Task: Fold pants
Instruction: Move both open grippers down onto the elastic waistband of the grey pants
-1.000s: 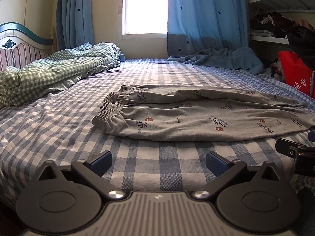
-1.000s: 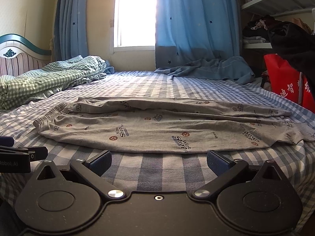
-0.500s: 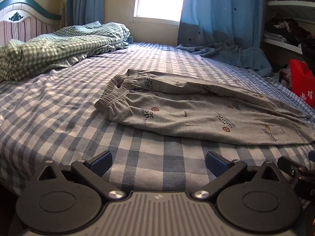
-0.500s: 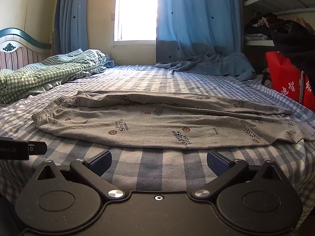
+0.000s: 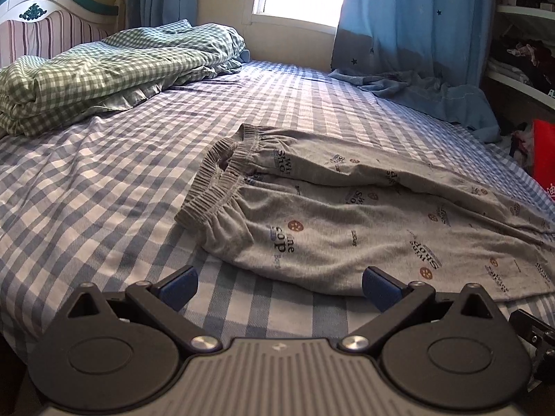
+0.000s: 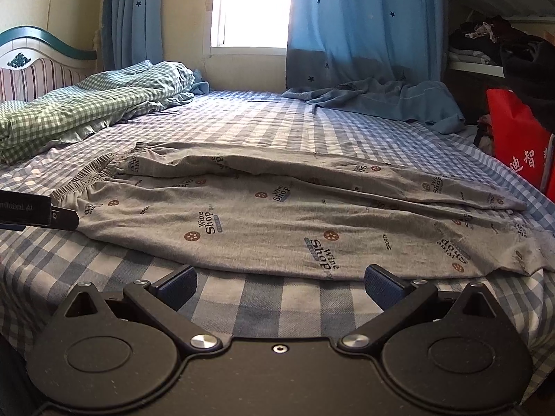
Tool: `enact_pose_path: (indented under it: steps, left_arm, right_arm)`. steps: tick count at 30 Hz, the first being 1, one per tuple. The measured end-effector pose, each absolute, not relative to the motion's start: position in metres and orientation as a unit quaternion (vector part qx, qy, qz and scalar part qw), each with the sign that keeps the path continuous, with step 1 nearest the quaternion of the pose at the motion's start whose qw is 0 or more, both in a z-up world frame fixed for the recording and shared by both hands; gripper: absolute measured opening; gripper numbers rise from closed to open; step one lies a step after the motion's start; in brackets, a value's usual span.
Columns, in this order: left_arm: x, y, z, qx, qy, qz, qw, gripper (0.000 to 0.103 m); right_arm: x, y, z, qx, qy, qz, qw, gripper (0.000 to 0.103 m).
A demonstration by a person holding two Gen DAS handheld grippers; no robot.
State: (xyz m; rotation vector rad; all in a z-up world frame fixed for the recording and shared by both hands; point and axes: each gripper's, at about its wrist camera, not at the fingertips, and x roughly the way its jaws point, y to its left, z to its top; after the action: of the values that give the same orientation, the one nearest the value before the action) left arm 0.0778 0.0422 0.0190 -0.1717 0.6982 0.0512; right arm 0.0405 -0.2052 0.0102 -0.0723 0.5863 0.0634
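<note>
Grey printed pants (image 5: 347, 222) lie flat on the blue checked bed, one leg laid along the other, elastic waistband (image 5: 215, 187) to the left and leg ends to the right. My left gripper (image 5: 279, 286) hovers open just short of the near edge, close to the waistband end. In the right wrist view the pants (image 6: 277, 215) stretch across the whole frame. My right gripper (image 6: 279, 286) is open in front of the middle of the near leg, holding nothing. The left gripper's tip (image 6: 45, 213) shows at the left edge there.
A green checked duvet (image 5: 97, 66) is bunched at the head of the bed (image 5: 69, 180) by the striped headboard (image 5: 45, 31). A blue curtain (image 6: 374, 100) trails onto the far right of the mattress. A red bag (image 6: 517, 149) and cluttered shelves (image 6: 485, 48) stand to the right.
Both grippers have moved closer to the pants. The left one swung toward the waistband end and now looks down on it; both stayed open.
</note>
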Motion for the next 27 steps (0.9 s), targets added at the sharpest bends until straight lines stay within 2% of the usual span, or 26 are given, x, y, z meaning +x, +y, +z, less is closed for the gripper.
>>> enact_pose_path:
  steps: [14,19,23,27]
  left_arm:
    - [0.173,0.073,0.067,-0.088,0.283,0.032,0.955,0.103]
    - [0.237,0.075,0.076,-0.028,0.274,0.01,0.961,0.103]
    - [0.293,0.069,0.075,0.019,0.252,-0.031,0.967,0.103]
    - [0.349,0.044,0.059,0.117,0.254,-0.052,0.959,0.103]
  right_arm:
    - [0.106,-0.222,0.056,-0.059,0.239,0.061,0.967,0.102]
    - [0.157,-0.252,0.074,-0.066,0.21,0.123,0.968,0.102]
    - [0.226,-0.279,0.084,-0.113,0.205,0.156,0.96,0.102]
    - [0.305,-0.296,0.071,-0.149,0.248,0.212,0.934,0.102]
